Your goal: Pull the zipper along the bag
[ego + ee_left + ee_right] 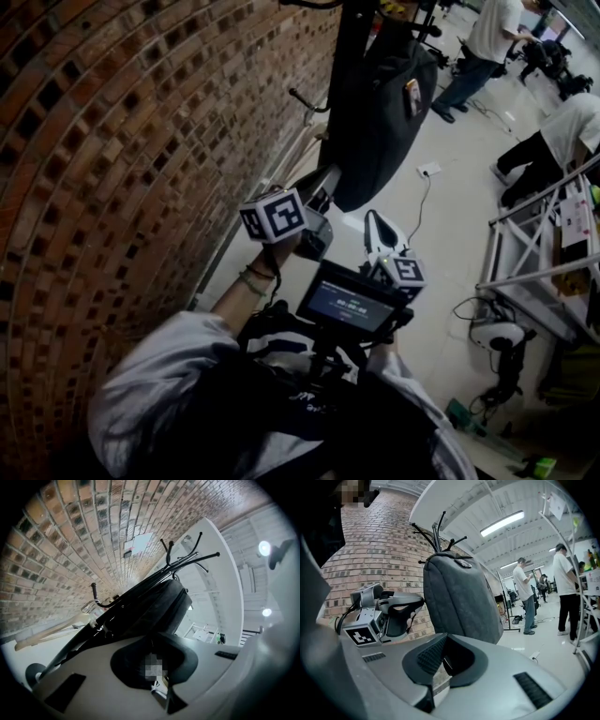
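Observation:
A dark grey bag (pixel 380 103) hangs upright on a black coat rack (pixel 438 536) beside the brick wall. In the right gripper view the bag (pixel 461 597) fills the middle, and I cannot make out its zipper pull. My left gripper (pixel 319 202) is raised close to the bag's lower left side, jaws shut with nothing between them. From its own view the bag (pixel 145 609) hangs just beyond the jaws (pixel 157 667). My right gripper (pixel 375 223) hovers below the bag, apart from it. Its pads (pixel 431 656) meet and hold nothing.
The brick wall (pixel 112 141) runs along the left. A wooden hanger (pixel 51 632) hangs on the rack. Two people (pixel 492 42) stand or bend at the far right by a metal frame (pixel 534 253). A cable and socket (pixel 428 171) lie on the pale floor.

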{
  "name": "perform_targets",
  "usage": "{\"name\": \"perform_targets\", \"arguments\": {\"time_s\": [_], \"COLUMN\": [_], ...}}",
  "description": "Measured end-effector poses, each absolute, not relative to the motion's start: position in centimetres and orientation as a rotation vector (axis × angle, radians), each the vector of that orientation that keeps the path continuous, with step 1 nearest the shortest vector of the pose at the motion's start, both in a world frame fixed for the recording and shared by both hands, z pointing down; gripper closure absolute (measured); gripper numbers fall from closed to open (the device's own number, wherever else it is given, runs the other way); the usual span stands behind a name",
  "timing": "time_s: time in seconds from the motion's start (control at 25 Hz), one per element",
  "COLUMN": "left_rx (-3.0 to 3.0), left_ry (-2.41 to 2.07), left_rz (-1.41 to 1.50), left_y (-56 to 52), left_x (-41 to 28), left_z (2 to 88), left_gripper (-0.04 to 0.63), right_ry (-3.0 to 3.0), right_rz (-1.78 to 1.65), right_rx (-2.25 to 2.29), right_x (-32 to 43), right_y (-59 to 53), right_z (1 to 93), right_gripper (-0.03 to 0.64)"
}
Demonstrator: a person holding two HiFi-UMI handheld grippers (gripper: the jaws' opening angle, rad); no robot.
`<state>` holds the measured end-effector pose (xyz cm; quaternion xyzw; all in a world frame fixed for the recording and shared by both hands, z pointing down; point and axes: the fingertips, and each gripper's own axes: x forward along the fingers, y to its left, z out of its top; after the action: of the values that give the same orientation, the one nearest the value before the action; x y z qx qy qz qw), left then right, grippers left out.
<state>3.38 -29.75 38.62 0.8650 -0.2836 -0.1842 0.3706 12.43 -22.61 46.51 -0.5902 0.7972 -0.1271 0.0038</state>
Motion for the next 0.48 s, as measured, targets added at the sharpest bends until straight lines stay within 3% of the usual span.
{"name": "perform_targets", "arguments": {"time_s": [0.48], "left_rx": [2.289], "left_ry": [-0.815], "left_rz": [-0.409], "left_y": [-29.7], "left_x": [3.2], "left_z": [37.3], "left_gripper": [0.578], "right_ry": [2.514], "right_rz": [-0.391], "right_rx": [-1.822], "right_x": [12.3], "right_y": [-22.8], "right_z": [46.3], "right_gripper": [0.620]}}
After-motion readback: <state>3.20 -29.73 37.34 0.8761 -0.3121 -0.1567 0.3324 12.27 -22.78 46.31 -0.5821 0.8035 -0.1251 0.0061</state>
